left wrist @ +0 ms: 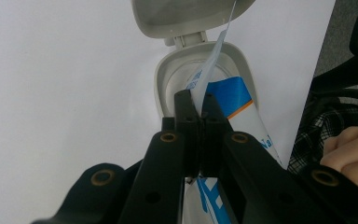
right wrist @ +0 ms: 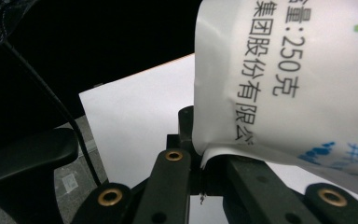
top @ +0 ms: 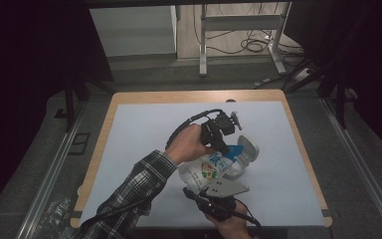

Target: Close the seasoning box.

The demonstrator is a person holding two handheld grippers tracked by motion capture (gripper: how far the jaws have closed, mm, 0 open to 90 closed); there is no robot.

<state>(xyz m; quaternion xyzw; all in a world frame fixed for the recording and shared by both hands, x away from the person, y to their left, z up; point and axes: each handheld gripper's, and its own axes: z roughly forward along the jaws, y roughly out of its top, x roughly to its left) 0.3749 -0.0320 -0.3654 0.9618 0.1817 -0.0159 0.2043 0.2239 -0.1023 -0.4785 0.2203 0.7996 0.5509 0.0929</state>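
A white pouch [top: 210, 170] with blue print and black characters hangs tilted between both grippers above the table. My left gripper [top: 227, 149] is shut on its upper blue edge [left wrist: 230, 95], and in the left gripper view [left wrist: 199, 105] the pinched edge points into the mouth of a white container [left wrist: 168, 84] whose flip lid [left wrist: 186, 16] stands open. My right gripper [top: 193, 193], under its grey plate, is shut on the pouch's lower edge; the right gripper view [right wrist: 199, 140] has the printed pouch [right wrist: 284, 70] rising up and right from the jaws.
The container [top: 238, 168] sits right of centre on a white mat [top: 144, 134] that covers a wooden table [top: 104, 134]. A plaid-sleeved arm [top: 134, 191] crosses the mat's front left. Dark floor and metal rails surround the table.
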